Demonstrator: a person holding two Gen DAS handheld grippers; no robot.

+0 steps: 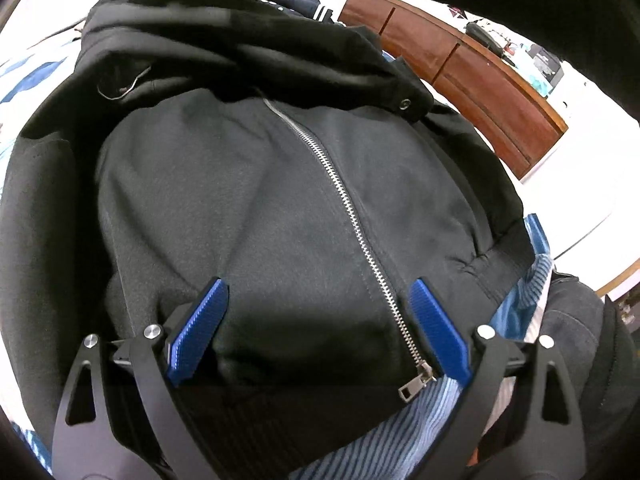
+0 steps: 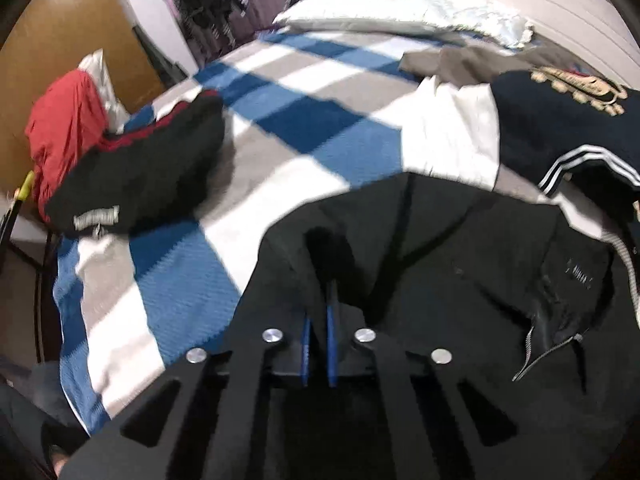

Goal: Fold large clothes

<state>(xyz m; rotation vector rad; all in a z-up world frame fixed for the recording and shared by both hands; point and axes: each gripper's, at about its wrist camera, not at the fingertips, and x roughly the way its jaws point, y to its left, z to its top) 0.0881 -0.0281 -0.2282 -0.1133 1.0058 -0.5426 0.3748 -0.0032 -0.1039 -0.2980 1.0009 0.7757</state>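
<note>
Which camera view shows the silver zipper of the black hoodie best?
The left wrist view: the zipper runs down the black hoodie between the open left gripper. The right wrist view shows only a short, blurred stretch.

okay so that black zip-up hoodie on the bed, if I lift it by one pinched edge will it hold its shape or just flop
Likely flops: the black hoodie already lies in soft creases, and its hood is bunched up. Where the right gripper pinches it, the cloth tents into a ridge, so the rest would probably hang. The metal zipper may stiffen the front slightly. The left gripper is open over it.
</note>
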